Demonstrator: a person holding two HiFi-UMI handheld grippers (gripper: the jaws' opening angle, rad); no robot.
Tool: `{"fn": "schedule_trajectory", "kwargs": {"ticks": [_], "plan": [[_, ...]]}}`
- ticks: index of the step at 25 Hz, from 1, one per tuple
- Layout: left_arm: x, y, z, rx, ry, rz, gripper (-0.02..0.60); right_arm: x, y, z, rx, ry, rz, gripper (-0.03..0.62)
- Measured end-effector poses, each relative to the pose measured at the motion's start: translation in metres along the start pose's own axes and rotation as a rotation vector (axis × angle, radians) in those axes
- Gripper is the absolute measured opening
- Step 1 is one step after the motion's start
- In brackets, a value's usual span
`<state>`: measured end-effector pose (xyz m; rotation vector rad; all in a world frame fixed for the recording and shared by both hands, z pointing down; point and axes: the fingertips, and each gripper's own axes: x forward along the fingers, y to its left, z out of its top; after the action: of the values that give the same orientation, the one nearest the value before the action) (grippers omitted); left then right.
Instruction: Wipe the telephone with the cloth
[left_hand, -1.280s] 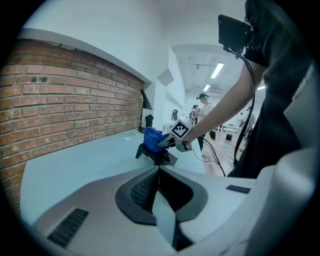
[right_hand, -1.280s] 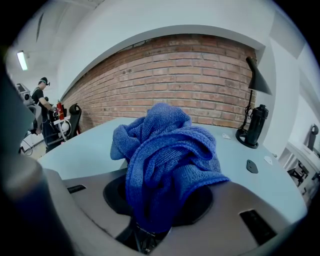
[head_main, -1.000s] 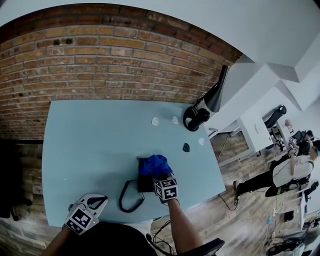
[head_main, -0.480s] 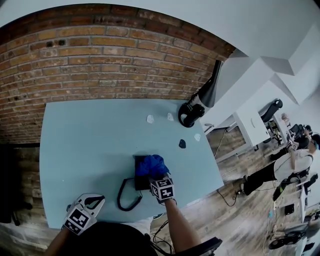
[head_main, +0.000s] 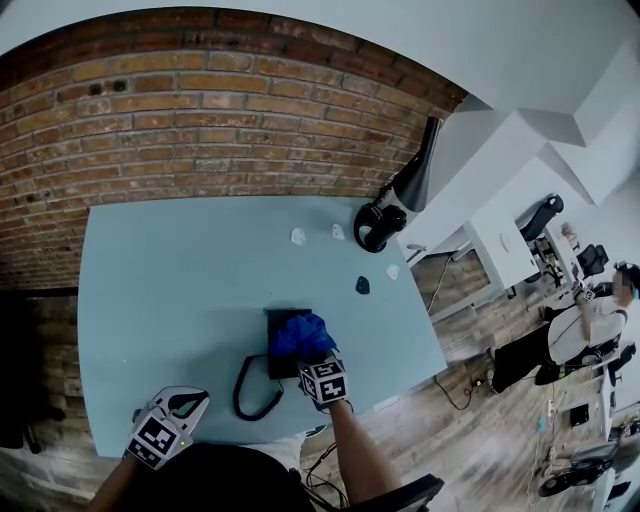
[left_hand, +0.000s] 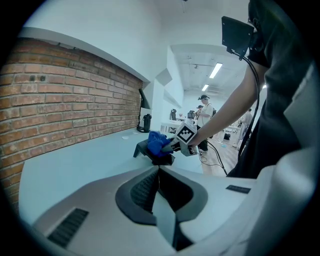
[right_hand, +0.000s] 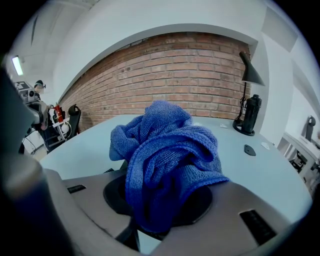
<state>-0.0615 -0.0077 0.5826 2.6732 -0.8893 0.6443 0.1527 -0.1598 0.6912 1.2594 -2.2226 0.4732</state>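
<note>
A black telephone (head_main: 274, 362) lies near the table's front edge, with its coiled cord (head_main: 252, 392) looping off to the left. A bunched blue cloth (head_main: 299, 335) rests on top of the telephone. My right gripper (head_main: 311, 358) is shut on the cloth and presses it onto the phone. In the right gripper view the cloth (right_hand: 167, 155) fills the jaws of the right gripper (right_hand: 161, 212) and hides the phone. My left gripper (head_main: 183, 403) hovers at the front left edge, shut and holding nothing. The left gripper (left_hand: 159, 171) looks toward the telephone (left_hand: 144, 150) and the cloth (left_hand: 157, 141).
A black desk lamp (head_main: 381, 226) stands at the table's back right corner, with small white scraps (head_main: 298, 237) and a small black piece (head_main: 362, 285) nearby. The light blue table (head_main: 170, 290) has a brick wall (head_main: 220, 130) behind it. People stand in the room off to the right.
My right gripper and the cloth have shifted only slightly on the telephone. The left gripper has stayed where it was.
</note>
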Motion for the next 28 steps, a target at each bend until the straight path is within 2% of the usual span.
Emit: {"fn": "schedule_trajectory", "kwargs": {"ticks": [28], "plan": [[0.001, -0.004, -0.001, 0.004, 0.005, -0.019, -0.005, -0.012, 0.011, -0.025, 0.051, -0.009, -0.037, 0.135]]}}
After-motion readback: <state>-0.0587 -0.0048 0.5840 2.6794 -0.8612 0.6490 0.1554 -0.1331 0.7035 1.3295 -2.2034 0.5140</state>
